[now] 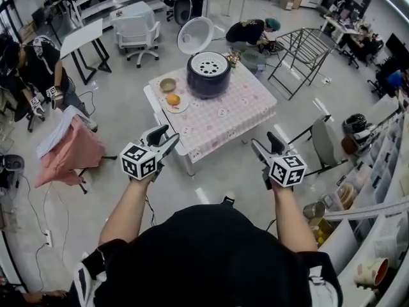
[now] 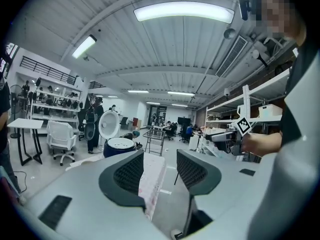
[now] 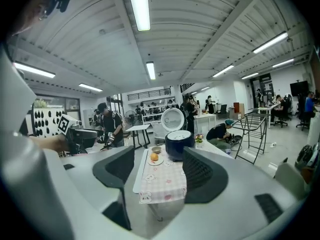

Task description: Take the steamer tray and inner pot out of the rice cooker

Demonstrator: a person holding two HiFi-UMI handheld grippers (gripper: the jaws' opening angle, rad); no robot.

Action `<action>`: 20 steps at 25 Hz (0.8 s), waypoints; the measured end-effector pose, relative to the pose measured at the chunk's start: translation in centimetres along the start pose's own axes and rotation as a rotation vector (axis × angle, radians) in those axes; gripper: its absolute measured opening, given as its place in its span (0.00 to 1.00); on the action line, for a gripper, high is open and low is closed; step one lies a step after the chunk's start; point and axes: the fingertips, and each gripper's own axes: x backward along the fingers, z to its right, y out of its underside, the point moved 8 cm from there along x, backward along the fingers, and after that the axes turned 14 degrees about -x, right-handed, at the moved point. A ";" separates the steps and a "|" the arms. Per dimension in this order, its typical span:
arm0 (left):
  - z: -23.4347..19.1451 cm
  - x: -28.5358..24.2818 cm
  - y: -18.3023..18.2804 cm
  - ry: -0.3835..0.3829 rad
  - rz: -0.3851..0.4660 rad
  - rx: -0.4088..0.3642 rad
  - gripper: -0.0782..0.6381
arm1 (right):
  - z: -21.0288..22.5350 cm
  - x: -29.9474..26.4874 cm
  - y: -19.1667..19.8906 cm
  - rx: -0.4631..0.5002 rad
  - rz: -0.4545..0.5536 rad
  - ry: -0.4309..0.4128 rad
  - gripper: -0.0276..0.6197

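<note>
The dark blue rice cooker stands at the far side of a small table with a pink checked cloth, its white lid tipped up. A white perforated steamer tray sits in its mouth; the inner pot is hidden beneath it. My left gripper and right gripper hover short of the table's near edge, both open and empty. In the right gripper view the cooker with the tray shows between the open jaws. The left gripper view has the cooker left of its open jaws.
A plate with an orange and a small bowl lie left of the cooker. A pink cloth on a stand is at the left, a white chair and a crouching person behind the table, a metal rack at the right.
</note>
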 end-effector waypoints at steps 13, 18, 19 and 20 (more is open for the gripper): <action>-2.1 -10.5 -0.9 -0.033 -0.045 0.021 0.41 | 9.8 -6.2 -4.2 -0.029 -0.046 -0.034 0.53; -2.3 -15.1 -1.6 -0.052 -0.060 0.028 0.41 | 14.2 -8.3 -6.0 -0.043 -0.066 -0.052 0.53; -2.3 -16.0 -1.9 -0.054 -0.064 0.028 0.41 | 15.0 -8.7 -6.3 -0.046 -0.070 -0.056 0.53; -2.2 -16.9 -2.1 -0.055 -0.067 0.028 0.41 | 15.8 -9.0 -6.6 -0.049 -0.076 -0.061 0.53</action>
